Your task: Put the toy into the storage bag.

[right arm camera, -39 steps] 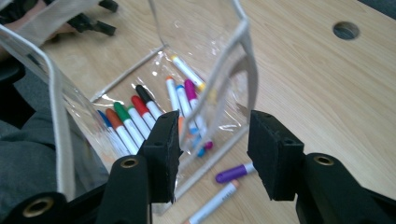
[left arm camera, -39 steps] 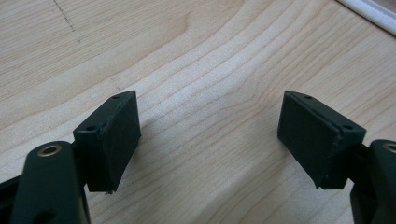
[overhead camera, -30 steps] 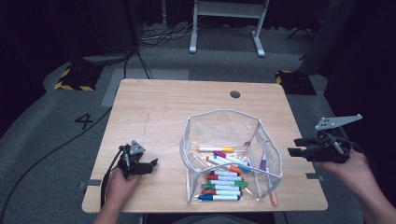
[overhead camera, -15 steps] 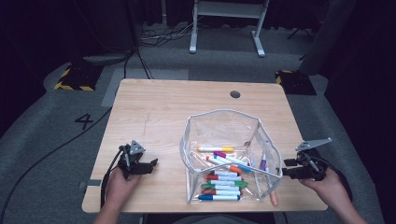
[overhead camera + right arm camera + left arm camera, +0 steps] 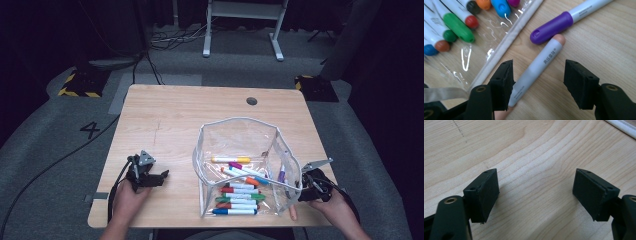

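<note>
A peach-capped marker (image 5: pixel 536 67) lies on the desk (image 5: pixel 170 130) just outside the clear pouch (image 5: pixel 240 165), its cap touching a purple-capped marker (image 5: pixel 564 22). The right gripper (image 5: pixel 537 82) straddles it, jaws wide, one pad against its barrel. The left gripper (image 5: pixel 536 195) rests well apart, jaws wide over bare wood.

One clear pouch (image 5: pixel 239 145) sitting on one desk (image 5: pixel 175 120), two markers (image 5: pixel 536 72) lying outside it, two tools (image 5: pixel 150 177) being held.
</note>
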{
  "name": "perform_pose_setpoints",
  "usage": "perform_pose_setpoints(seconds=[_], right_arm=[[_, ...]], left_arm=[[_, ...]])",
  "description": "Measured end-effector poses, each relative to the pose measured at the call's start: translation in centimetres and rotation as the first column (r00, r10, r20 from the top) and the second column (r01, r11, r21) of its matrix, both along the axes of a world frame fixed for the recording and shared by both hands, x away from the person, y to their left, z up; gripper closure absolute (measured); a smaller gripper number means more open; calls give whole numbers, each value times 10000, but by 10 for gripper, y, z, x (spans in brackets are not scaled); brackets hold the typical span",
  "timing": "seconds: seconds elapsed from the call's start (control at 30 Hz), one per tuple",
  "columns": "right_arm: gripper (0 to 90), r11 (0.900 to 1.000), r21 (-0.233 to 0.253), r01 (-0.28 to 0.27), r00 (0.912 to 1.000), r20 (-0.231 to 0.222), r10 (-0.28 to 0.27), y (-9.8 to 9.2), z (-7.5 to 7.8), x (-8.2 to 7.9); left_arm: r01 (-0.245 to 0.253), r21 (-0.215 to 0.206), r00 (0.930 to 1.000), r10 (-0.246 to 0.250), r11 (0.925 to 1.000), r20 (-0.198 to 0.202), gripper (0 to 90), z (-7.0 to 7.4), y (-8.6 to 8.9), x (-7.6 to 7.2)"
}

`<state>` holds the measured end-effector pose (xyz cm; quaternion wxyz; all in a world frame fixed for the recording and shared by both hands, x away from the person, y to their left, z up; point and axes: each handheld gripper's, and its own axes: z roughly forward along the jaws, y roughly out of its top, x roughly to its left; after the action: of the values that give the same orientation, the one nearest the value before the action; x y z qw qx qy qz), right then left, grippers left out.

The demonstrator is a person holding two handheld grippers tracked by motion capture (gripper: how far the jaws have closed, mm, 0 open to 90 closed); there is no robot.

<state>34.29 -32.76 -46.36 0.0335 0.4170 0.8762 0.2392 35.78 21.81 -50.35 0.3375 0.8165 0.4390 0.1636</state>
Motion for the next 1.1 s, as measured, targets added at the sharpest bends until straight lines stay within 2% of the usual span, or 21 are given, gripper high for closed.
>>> perform_pose_setpoints(seconds=[0.1,0.27,0.33,0.5,0.57,0.73,0.93,1.1], right_arm=[[429,9993,-371,68,10000,72,-65,-1,-2,-1],[486,9976,-642,269,9996,48,-266,-7,-4,-4],[549,9966,-734,381,9992,133,-372,-11,-4,-5],[728,9888,-1058,1054,9943,289,-1029,-23,-3,-5],[755,9864,-1087,1232,9922,333,-1203,-27,-3,-4],[761,9820,-803,1710,9853,140,-1705,-35,-3,-1],[763,9827,-435,1802,9836,100,-1799,-39,-2,2],[763,9842,50,1767,9840,214,-1768,-42,10,3]], left_arm=[[10,18,10000,-10,10000,-19,214,0,0,0],[1,0,10000,-1,10000,2,214,0,0,0],[2,2,10000,-2,10000,1,214,0,0,0],[2,5,10000,-2,10000,3,214,0,0,0],[2,1,10000,-2,10000,4,214,0,0,0],[0,3,10000,0,10000,3,214,0,0,0],[3,4,10000,-3,10000,2,214,0,0,0],[0,4,10000,0,10000,3,214,0,0,0]])
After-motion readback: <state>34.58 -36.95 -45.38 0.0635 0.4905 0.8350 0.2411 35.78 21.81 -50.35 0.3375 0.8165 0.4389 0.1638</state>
